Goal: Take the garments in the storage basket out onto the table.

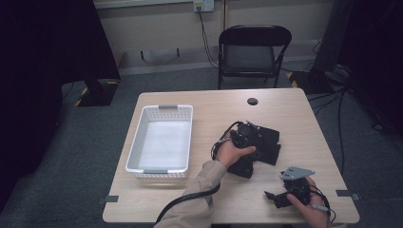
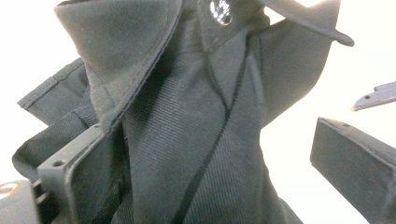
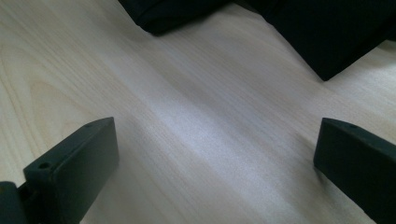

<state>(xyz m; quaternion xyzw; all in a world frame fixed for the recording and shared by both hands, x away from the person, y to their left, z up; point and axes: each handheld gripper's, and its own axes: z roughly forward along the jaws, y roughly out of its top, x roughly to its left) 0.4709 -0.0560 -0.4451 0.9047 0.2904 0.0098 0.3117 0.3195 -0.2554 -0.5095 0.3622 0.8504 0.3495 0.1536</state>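
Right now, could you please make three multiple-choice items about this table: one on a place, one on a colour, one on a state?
1. Where is the white basket?
A. left of the black garment
B. right of it
C. on the chair

2. What colour is the garment?
A. white
B. black
C. red

3. How are the jaws of the right gripper?
A. closed on the garment
B. closed on the basket
C. open over bare table

Answers: 1 A, the high view shows the basket at the table's left; 2 B, dark cloth in each view; 3 C, wood shows between its jaws.

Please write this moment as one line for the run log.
left gripper: open over black garment | right gripper: open, above bare table | basket: empty
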